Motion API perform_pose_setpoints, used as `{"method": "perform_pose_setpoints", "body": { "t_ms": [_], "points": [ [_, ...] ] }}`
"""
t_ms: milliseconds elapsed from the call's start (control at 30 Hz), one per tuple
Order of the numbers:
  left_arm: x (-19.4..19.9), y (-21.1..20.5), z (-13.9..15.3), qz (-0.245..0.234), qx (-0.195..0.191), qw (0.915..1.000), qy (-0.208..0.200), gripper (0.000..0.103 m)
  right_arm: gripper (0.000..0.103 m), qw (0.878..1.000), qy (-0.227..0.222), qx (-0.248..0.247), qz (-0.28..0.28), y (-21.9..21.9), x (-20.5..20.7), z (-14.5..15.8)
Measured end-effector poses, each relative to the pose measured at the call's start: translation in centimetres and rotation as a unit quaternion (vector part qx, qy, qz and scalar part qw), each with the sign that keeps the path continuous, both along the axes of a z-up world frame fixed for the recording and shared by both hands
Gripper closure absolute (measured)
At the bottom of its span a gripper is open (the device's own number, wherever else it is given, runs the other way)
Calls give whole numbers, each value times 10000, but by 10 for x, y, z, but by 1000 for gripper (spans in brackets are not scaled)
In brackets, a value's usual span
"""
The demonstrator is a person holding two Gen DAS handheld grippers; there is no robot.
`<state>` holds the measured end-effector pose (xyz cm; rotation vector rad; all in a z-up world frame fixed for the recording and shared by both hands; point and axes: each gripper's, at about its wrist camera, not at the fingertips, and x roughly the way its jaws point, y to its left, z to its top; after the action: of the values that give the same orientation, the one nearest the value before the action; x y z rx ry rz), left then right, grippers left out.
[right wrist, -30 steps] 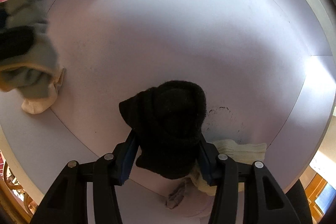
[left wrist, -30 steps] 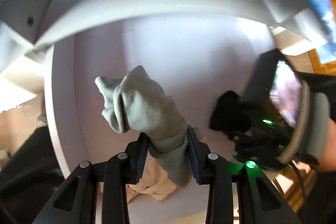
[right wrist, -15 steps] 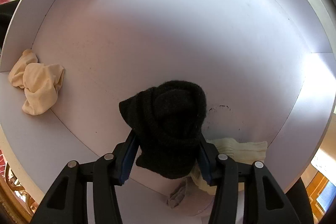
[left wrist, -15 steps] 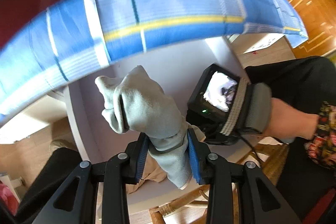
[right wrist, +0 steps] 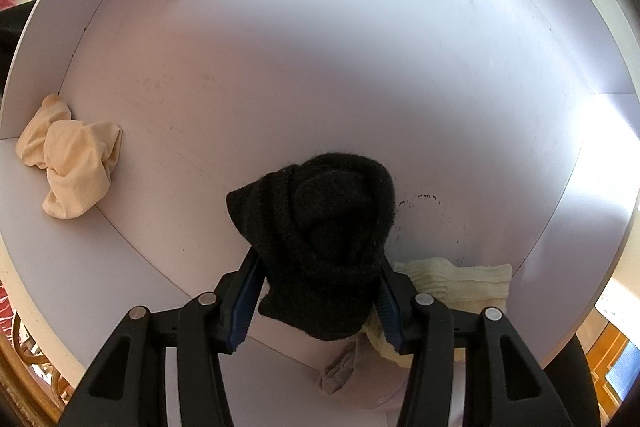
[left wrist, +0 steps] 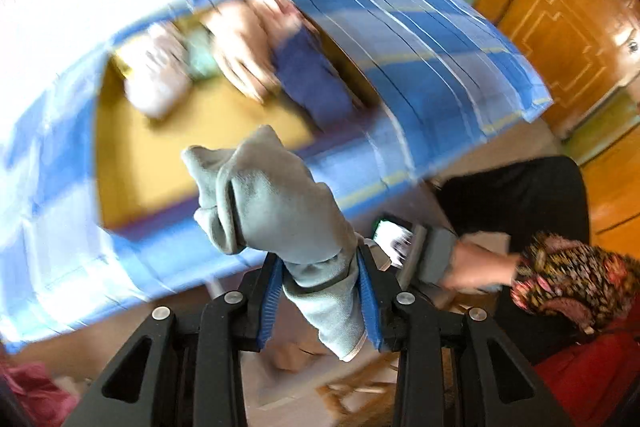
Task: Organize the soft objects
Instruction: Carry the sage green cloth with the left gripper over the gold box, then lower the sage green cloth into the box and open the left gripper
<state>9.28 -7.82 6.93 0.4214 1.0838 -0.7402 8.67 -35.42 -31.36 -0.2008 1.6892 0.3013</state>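
Left wrist view: the left claw (left wrist: 320, 297) is clamped on a grey-green sock (left wrist: 276, 203) rolled into a bundle, its loose cuff hanging out below the blue pads. Beyond the sock, blurred by motion, lies a yellow tray (left wrist: 168, 147) on a blue striped cloth (left wrist: 432, 67). Along the tray's far edge sit several soft bundles already placed: a pale pinkish one (left wrist: 160, 83), a peach one (left wrist: 240, 55) and a dark blue one (left wrist: 316, 87), with something greenish between the first two that is too smeared to name. The near part of the tray is bare, so I judge the sorting partly done, with this sock likely headed there. The claw points steeply down toward the tray from above. To the right of the tray and lower, the person's right hand (left wrist: 472, 267) is strapped to the other tool, black sleeve behind it.

Right wrist view: the right claw (right wrist: 320, 297) grips a black knitted sock (right wrist: 324, 239), bunched thick between the pads, and points straight down into a white shelf compartment (right wrist: 320, 47). Left of the black sock, at the compartment's left wall, lies a crumpled cream sock (right wrist: 72, 167). Just beside the black sock on its right, partly under the claw, is a pale yellow ribbed sock (right wrist: 460, 281), and below it a small beige scrap (right wrist: 340, 371). These pieces remain to be moved, so a fair share of the work is left.
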Motion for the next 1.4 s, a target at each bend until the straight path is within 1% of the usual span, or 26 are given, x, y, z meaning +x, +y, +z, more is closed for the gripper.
{"method": "perform_pose_setpoints", "body": {
  "t_ms": [33,100,133,200,333,433,500,600,667,733,867,933,1000,1067,1233,1300,1333,1400],
  "points": [
    [10,0,10,36,79,9999,-148,67,51,10000,1,2,-2,0,1,0],
    [29,-2,23,104,207,9993,-307,67,51,10000,3,7,-5,0,1,0],
    [40,-2,29,150,332,9985,-411,67,51,10000,4,9,-12,0,1,0],
    [63,-1,35,261,573,9962,-608,67,51,10000,26,30,-49,-2,-7,-3],
    [105,2,40,481,959,9912,-770,67,51,9998,77,86,-142,-8,-9,-4],
    [137,3,34,625,1372,9848,-857,67,51,9997,111,127,-200,-12,-8,-2],
    [152,4,29,667,1538,9824,-828,67,51,9995,130,152,-225,-14,-8,-2],
    [171,-3,18,544,1779,9788,-855,67,51,9993,162,204,-267,-17,-8,-3],
    [185,-8,8,550,1989,9746,-867,67,51,9991,181,247,-309,-20,-7,-2],
    [198,-12,-1,620,2133,9715,-821,67,51,9987,216,302,-353,-22,-7,-2],
    [215,-22,-21,574,2319,9681,-752,67,51,9978,299,395,-438,-25,-8,-3],
    [225,-25,-31,581,2487,9639,-751,67,51,9974,343,429,-473,-34,3,-1],
    [233,-28,-37,574,2594,9610,-772,67,51,9966,385,478,-543,-38,5,-2],
    [240,-30,-41,581,2637,9599,-761,67,51,9959,417,520,-611,-42,7,-1],
    [258,-29,-45,762,2634,9584,-795,63,51,9949,465,572,-685,-47,10,-2],
    [262,-28,-46,833,2618,9573,-900,54,51,9948,476,578,-694,-47,13,-3],
    [263,-27,-45,886,2594,9567,-979,52,51,9947,482,584,-697,-48,15,-4],
    [263,-26,-38,975,2445,9572,-1200,40,51,9945,491,593,-705,-49,17,-4]
  ]
}}
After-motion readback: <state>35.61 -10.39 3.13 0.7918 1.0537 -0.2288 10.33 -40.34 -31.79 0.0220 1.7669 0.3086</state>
